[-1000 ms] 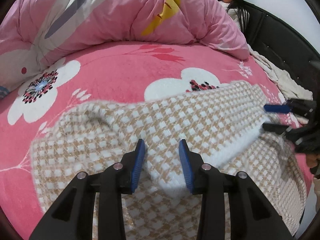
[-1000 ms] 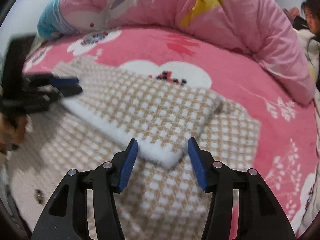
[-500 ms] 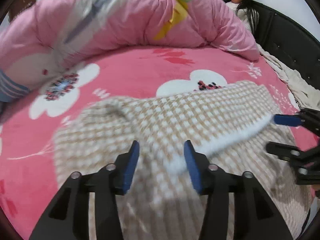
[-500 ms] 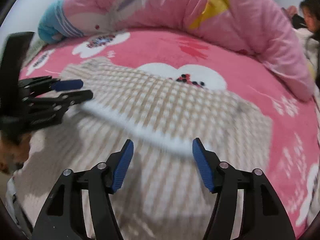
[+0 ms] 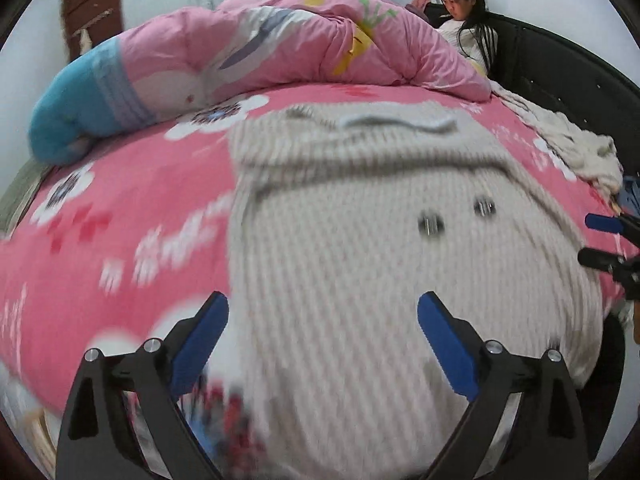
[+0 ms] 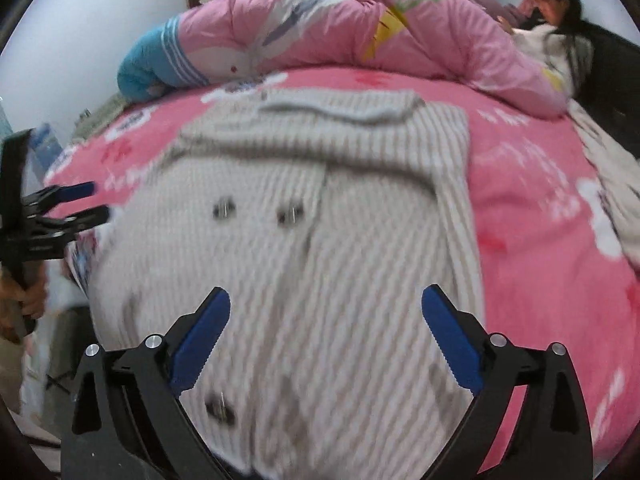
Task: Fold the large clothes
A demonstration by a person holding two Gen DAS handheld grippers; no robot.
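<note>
A beige-and-white knitted garment [image 5: 384,248] with dark buttons [image 5: 430,225] lies spread on the pink flowered bed; it also fills the right wrist view [image 6: 360,264]. Its far part is folded over toward me. My left gripper [image 5: 322,332] is open and empty above the garment's near left part. My right gripper [image 6: 326,330] is open and empty above its near end. The right gripper shows at the right edge of the left wrist view [image 5: 612,240]. The left gripper shows at the left edge of the right wrist view [image 6: 64,208]. Both views are motion-blurred.
A rolled pink and blue quilt [image 5: 248,68] lies across the far side of the bed. A person [image 5: 464,12] sits at the far right against a black headboard [image 5: 568,76]. A cream cloth [image 5: 568,144] lies along the right edge of the bed.
Both grippers have pulled back toward the near edge of the bed and opened wider. The folded flap they hovered over now lies far ahead, and the garment's buttoned part has come into view.
</note>
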